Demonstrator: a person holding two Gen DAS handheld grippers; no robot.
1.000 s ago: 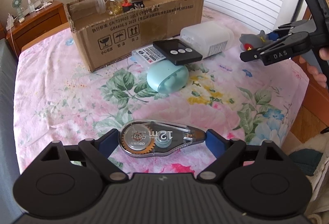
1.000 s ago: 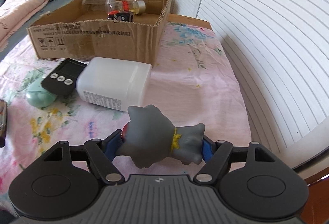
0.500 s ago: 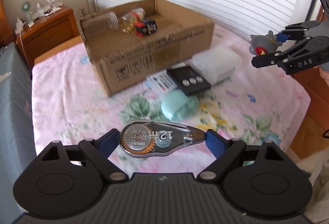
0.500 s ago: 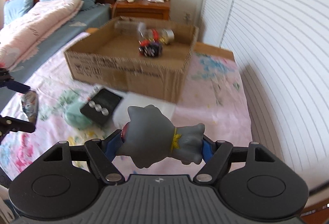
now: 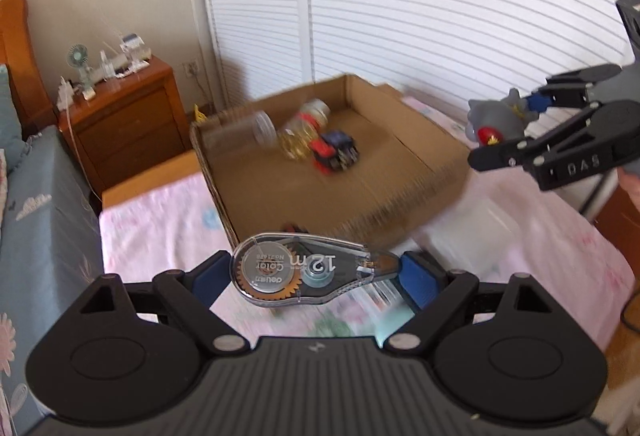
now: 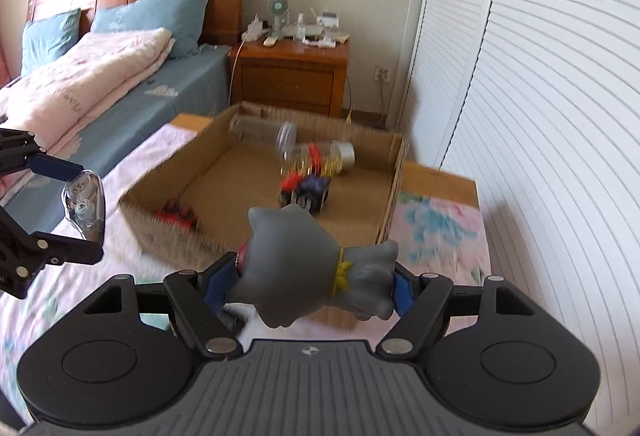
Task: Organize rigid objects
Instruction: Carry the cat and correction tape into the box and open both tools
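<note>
My left gripper (image 5: 312, 272) is shut on a clear correction tape dispenser (image 5: 308, 270) marked 12m, held in the air just short of the near wall of the open cardboard box (image 5: 420, 211). My right gripper (image 6: 312, 280) is shut on a grey toy figure (image 6: 304, 268) with a yellow band, also in the air before the box (image 6: 168, 224). Inside the box lie a clear jar (image 5: 260, 127), a jar with gold contents (image 5: 304, 131) and a red and blue toy car (image 5: 334, 155). Each gripper shows in the other's view, the right one (image 5: 516, 131) and the left one (image 6: 64, 203).
The box sits on a table with a pink flowered cloth (image 5: 160, 220). A wooden nightstand (image 5: 120, 123) with a small fan stands behind it, a bed (image 6: 100, 75) to the left, and white slatted doors (image 6: 560, 95) to the right. The things on the cloth under the grippers are blurred.
Both grippers have risen and moved toward the box with their loads. The box interior now shows from above, and the items on the cloth have dropped below the view.
</note>
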